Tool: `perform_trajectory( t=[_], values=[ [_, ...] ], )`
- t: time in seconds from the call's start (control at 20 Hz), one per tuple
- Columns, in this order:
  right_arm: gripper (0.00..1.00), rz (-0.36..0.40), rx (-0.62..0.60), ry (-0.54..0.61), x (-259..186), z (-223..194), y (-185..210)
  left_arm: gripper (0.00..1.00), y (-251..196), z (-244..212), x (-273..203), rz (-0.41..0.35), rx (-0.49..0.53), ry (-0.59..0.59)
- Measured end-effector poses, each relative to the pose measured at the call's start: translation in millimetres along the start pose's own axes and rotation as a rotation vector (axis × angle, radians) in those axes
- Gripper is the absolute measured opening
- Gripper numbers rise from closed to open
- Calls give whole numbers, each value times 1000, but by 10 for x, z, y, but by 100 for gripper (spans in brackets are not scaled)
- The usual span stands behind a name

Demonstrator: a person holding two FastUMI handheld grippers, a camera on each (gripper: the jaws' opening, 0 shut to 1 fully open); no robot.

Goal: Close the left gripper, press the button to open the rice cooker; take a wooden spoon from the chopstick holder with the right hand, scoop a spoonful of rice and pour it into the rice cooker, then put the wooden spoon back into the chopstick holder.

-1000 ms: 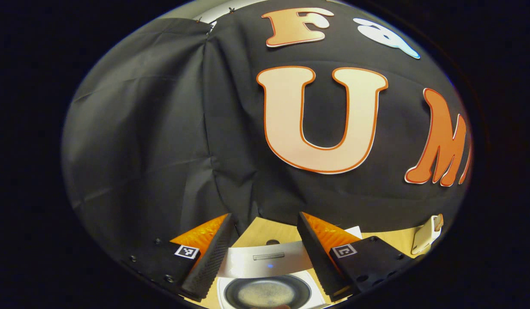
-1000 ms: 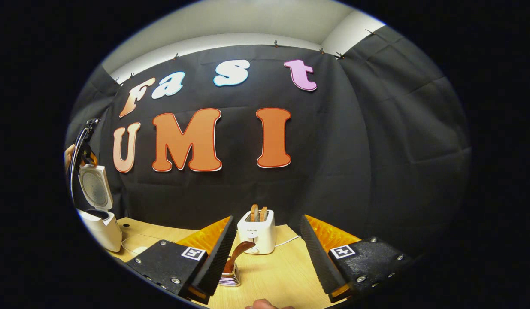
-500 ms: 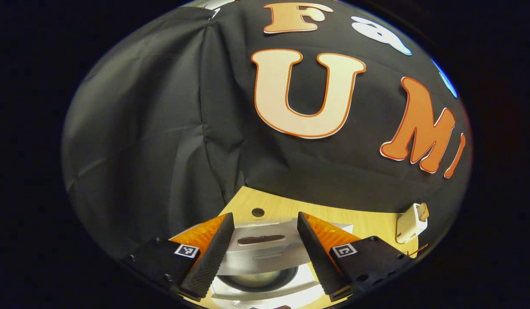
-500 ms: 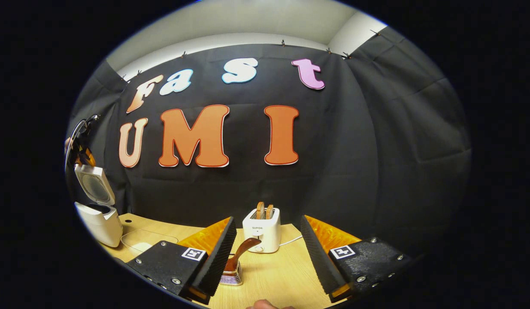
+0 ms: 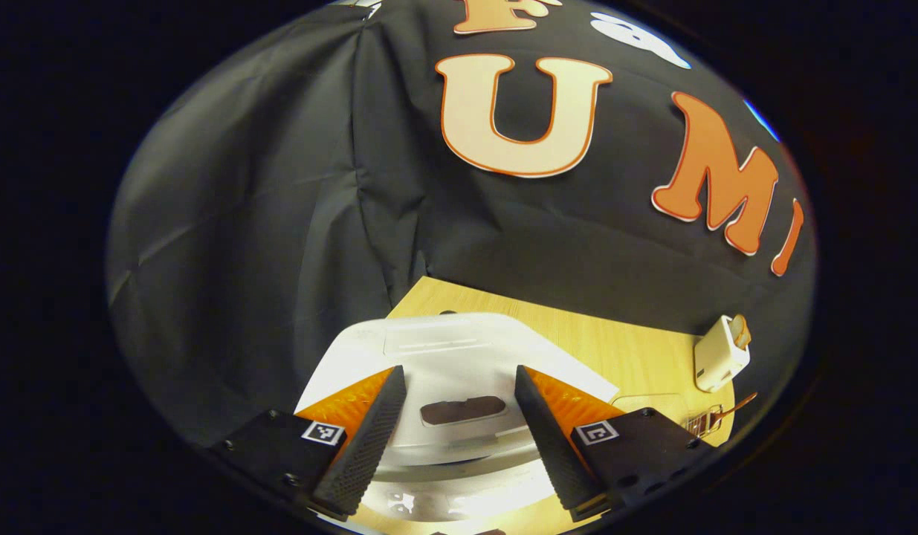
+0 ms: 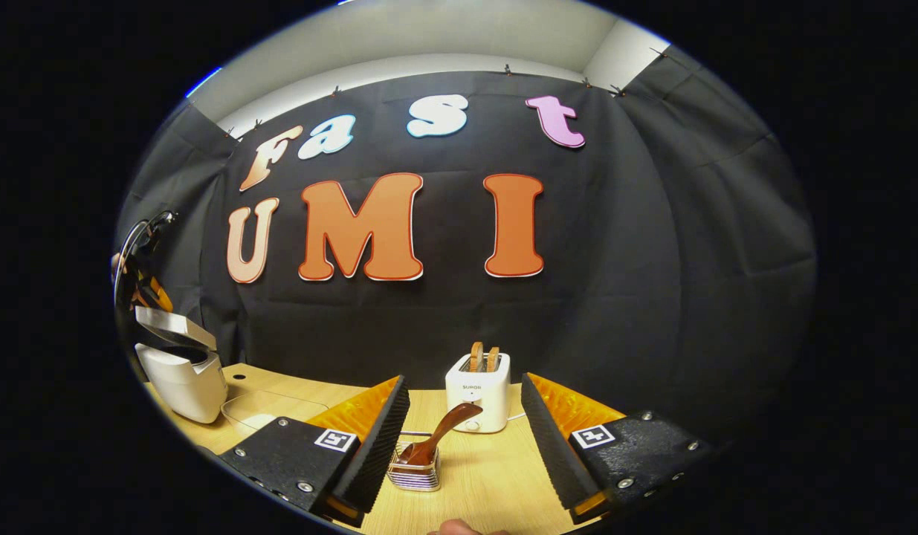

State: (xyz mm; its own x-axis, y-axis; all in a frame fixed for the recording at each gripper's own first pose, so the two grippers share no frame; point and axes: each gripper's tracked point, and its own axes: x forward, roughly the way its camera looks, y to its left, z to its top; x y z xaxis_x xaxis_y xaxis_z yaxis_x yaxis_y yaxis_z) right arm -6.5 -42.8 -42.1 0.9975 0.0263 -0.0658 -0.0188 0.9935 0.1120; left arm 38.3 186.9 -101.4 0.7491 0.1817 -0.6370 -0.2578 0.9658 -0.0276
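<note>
In the left gripper view, the left gripper (image 5: 459, 427) is hovering just above the white rice cooker (image 5: 459, 357), its fingers (image 5: 369, 438) spread apart and grasping nothing. The cooker's lid (image 5: 436, 345) is sitting low between and beyond them, a dark recessed handle (image 5: 462, 410) showing in the gap. Farther right on the wooden tabletop (image 5: 600, 342), the chopstick holder (image 5: 700, 425) is standing with the wooden spoon (image 5: 734, 409) sticking out, and the white toaster (image 5: 719, 357) is sitting beyond it.

In the right gripper view, the right gripper (image 6: 459, 438) is hanging over the near edge of the tabletop (image 6: 488, 475), fingers (image 6: 373, 446) released and empty. Just beyond them the wire chopstick holder (image 6: 415, 469) is standing, the wooden spoon (image 6: 440, 438) leaning in it with its handle tilting up to the right. The toaster (image 6: 479, 390) with two slices of bread is standing behind that. Far to the left the rice cooker (image 6: 182, 371) is sitting with its lid (image 6: 172, 329) partly lowered, the other gripper (image 6: 143, 286) hovering above it
</note>
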Motion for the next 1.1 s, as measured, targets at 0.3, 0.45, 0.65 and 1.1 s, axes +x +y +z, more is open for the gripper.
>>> perform_trajectory(
  t=[0.3,0.45,0.65,1.1],
  values=[
    [90,50,-13,26,24,-139,171,97,27,-573,274,67,22,38],
    [90,77,-5,25,-1,-146,259,97,46,-590,273,77,4,64],
    [90,96,-15,38,-12,-214,334,96,57,-526,278,89,21,29],
    [90,127,1,39,-53,-254,481,99,38,-562,302,78,9,12]
  ],
)
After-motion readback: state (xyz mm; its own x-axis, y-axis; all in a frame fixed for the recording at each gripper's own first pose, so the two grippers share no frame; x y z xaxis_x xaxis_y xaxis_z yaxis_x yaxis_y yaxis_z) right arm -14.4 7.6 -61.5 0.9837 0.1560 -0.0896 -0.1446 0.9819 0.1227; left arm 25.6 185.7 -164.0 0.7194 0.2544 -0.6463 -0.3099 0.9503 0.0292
